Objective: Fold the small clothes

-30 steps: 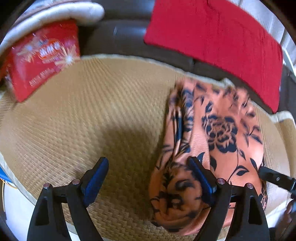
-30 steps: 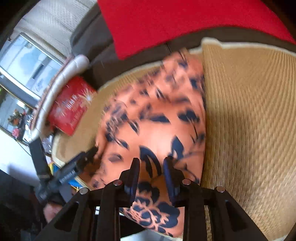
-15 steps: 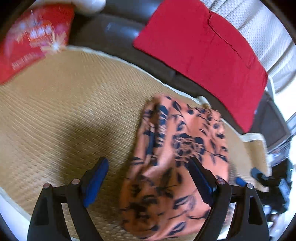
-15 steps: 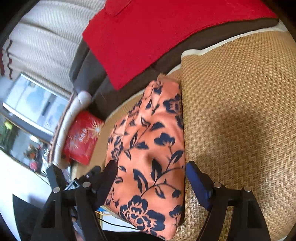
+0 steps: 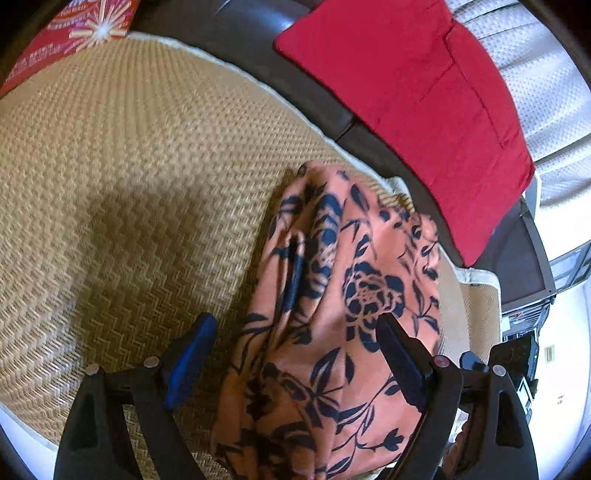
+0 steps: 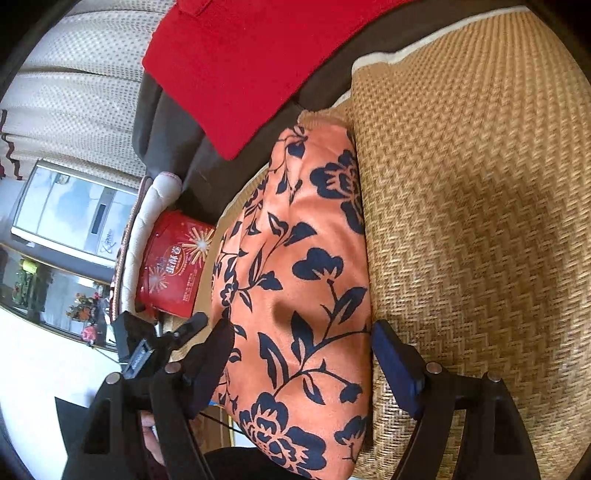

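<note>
An orange garment with dark blue flowers (image 5: 332, 317) lies folded in a long strip on a woven straw mat (image 5: 129, 184). My left gripper (image 5: 295, 365) is open, its jaws wide apart just above the garment's near end. In the right wrist view the same garment (image 6: 303, 288) lies smooth along the mat's (image 6: 472, 221) left side. My right gripper (image 6: 303, 369) is open, with the jaws spread to either side of the cloth. Neither gripper holds anything. The left gripper also shows in the right wrist view (image 6: 184, 332).
A red cushion (image 5: 424, 96) leans on the dark sofa back (image 5: 236, 33) behind the mat. A red printed box (image 6: 173, 262) stands at the mat's far left end beside a white padded armrest (image 6: 147, 218). Curtains and a window lie beyond.
My right gripper, shut a second ago over the garment, has opened wide and drawn back. My left gripper stayed open and shifted left along the cloth, which now lies flat.
</note>
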{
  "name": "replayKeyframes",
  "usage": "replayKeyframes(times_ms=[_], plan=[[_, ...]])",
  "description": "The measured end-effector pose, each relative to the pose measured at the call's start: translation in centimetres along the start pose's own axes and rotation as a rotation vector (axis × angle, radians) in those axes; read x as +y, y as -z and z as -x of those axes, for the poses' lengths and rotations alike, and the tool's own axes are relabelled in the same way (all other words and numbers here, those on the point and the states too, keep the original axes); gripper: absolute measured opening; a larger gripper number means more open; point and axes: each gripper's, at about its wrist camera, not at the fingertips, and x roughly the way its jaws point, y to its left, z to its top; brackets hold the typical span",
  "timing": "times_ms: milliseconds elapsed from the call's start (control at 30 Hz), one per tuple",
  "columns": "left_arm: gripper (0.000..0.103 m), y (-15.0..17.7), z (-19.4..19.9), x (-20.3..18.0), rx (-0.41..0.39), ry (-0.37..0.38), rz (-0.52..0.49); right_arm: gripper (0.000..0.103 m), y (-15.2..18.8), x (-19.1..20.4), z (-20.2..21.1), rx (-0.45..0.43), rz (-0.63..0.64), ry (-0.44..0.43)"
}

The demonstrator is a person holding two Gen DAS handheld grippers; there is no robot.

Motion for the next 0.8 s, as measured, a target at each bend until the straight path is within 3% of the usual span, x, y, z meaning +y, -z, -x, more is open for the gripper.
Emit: replayKeyframes(times_ms=[133,533,800], plan=[[0.088,0.6,-0.8,0.3,0.034,-0.003,0.008,0.08,0.2,0.2,-1.2,0.011,-0.008,-0.002],[0.088,4.0,-1.9,-6.5,-0.124,-0.375,-0.32,0.08,0.4,0.7,-2.2,-0.012,0.013,0.022],[0.088,4.6,-2.2,-7.6,-0.168,-0.455,-0.36,0.08,-0.1,1.7,-3.7,-0.039,0.046,0.022]])
